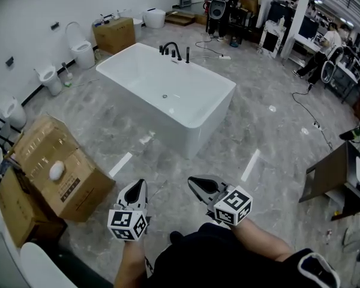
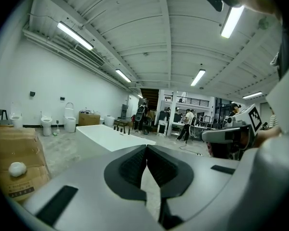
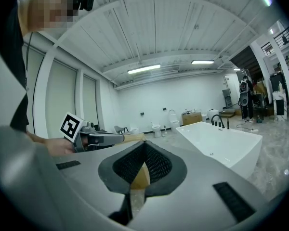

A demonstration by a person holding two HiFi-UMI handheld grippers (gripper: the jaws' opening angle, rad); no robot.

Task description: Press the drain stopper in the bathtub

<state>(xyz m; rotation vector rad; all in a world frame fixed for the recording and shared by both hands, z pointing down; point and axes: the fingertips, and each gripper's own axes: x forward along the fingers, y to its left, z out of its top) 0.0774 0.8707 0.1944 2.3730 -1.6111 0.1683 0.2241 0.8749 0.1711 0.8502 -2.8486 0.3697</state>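
Observation:
A white freestanding bathtub [image 1: 195, 117] stands on the grey floor ahead, with its small round drain stopper [image 1: 164, 96] on the tub's bottom and black taps [image 1: 171, 51] at its far end. Both grippers are held low and close to the person, well short of the tub. My left gripper [image 1: 137, 190] is shut with nothing in it. My right gripper [image 1: 196, 185] is shut and empty too. In the left gripper view the tub [image 2: 113, 137] lies beyond the left gripper [image 2: 146, 148]. In the right gripper view the tub [image 3: 220, 146] is to the right of the right gripper [image 3: 145, 144].
Large cardboard boxes [image 1: 51, 173] sit at the left, close by. Toilets [image 1: 81, 50] line the left wall. A brown box [image 1: 114, 35] stands behind the tub. A dark table [image 1: 339, 179] stands at the right. Cables [image 1: 306, 110] and white tape strips [image 1: 250, 164] lie on the floor.

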